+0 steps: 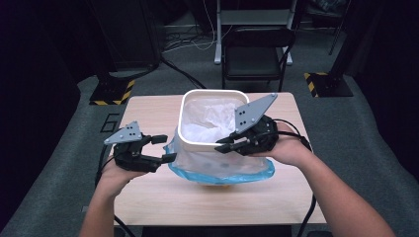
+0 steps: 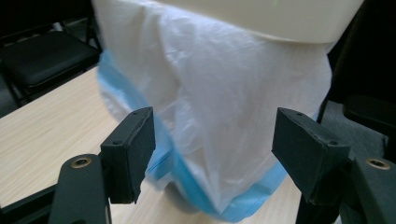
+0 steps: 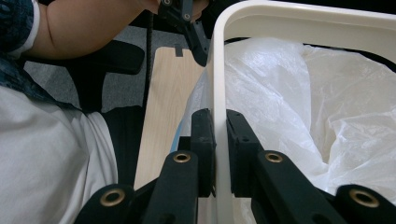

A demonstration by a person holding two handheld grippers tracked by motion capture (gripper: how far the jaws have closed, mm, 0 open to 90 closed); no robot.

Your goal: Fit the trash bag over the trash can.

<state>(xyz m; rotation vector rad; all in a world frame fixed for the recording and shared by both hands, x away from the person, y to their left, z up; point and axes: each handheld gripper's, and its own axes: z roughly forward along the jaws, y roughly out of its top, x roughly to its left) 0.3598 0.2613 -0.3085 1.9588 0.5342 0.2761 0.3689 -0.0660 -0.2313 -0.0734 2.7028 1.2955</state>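
Cream bin rim (image 1: 213, 94), translucent white bag (image 2: 219, 93) with blue hem, black fingers (image 2: 133, 151).

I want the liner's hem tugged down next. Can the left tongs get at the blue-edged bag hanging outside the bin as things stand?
Probably yes. The left tongs stand open right beside the bag, whose blue hem hangs free between the jaws with nothing in front. The right tongs are shut on the bin rim, steadying it.

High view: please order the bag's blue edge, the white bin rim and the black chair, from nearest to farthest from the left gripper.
From the left gripper:
1. Bag's blue edge, right beside its jaws.
2. White bin rim, above and to the right.
3. Black chair, behind the table.
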